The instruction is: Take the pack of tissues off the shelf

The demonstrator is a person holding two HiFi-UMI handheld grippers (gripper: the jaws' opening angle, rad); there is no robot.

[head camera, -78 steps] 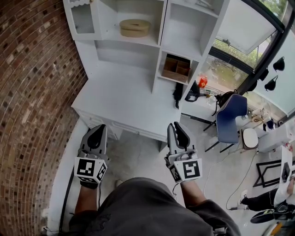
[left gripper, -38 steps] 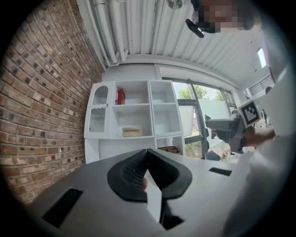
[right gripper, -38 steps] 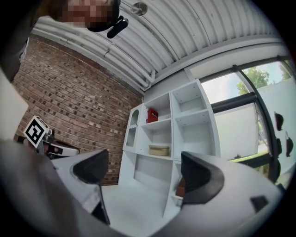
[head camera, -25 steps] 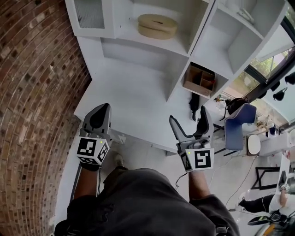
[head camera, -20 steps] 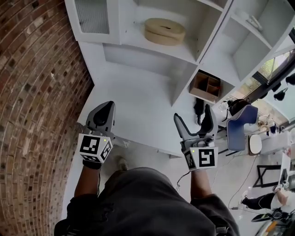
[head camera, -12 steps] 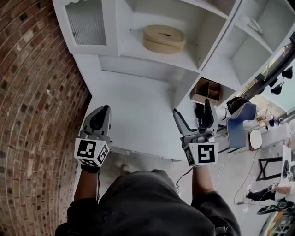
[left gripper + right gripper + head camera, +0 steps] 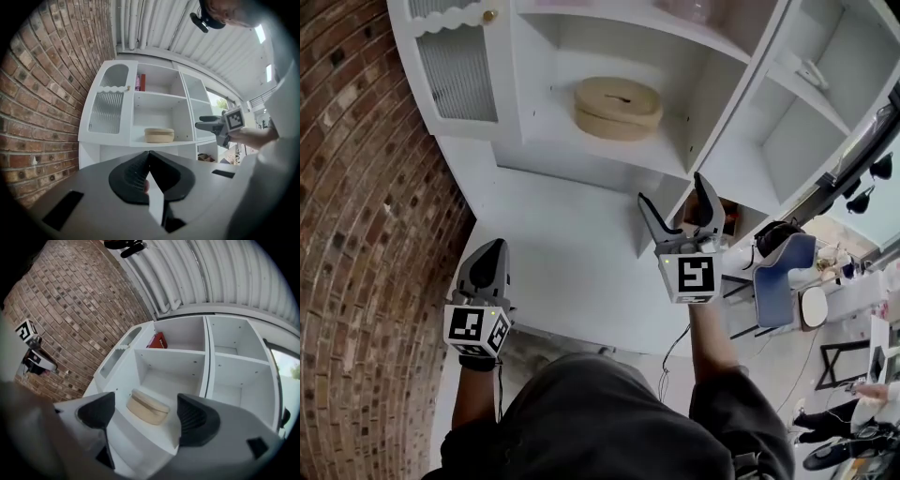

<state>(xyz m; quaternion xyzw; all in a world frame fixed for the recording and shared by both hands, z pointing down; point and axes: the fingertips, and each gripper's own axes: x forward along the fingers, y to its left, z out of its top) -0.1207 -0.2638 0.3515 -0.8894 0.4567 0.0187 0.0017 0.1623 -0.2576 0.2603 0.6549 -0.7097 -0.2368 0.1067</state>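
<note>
A red pack (image 7: 158,340) stands at the back of the white shelf unit's top left compartment; in the left gripper view it shows as a pink and red pack (image 7: 139,82). One shelf lower lies an oval beige box (image 7: 618,107). My right gripper (image 7: 673,192) is raised in front of the shelf unit, below and right of the beige box, open; its jaws have just been closing a little with nothing between them. From its own camera, the right gripper (image 7: 145,412) points at the beige box (image 7: 147,407). My left gripper (image 7: 487,253) hangs low over the desk's front edge, shut and holding nothing.
A white desk top (image 7: 562,272) lies under the shelves. A brick wall (image 7: 356,187) closes the left side. A ribbed glass cabinet door (image 7: 455,70) sits left of the beige box. A brown wooden organiser (image 7: 729,217) sits in a lower compartment, and a blue chair (image 7: 773,281) stands at the right.
My right gripper has moved up and forward from the desk's edge toward the shelves, rolling a little, with its jaws slightly narrower. The left gripper stays low by the desk.
</note>
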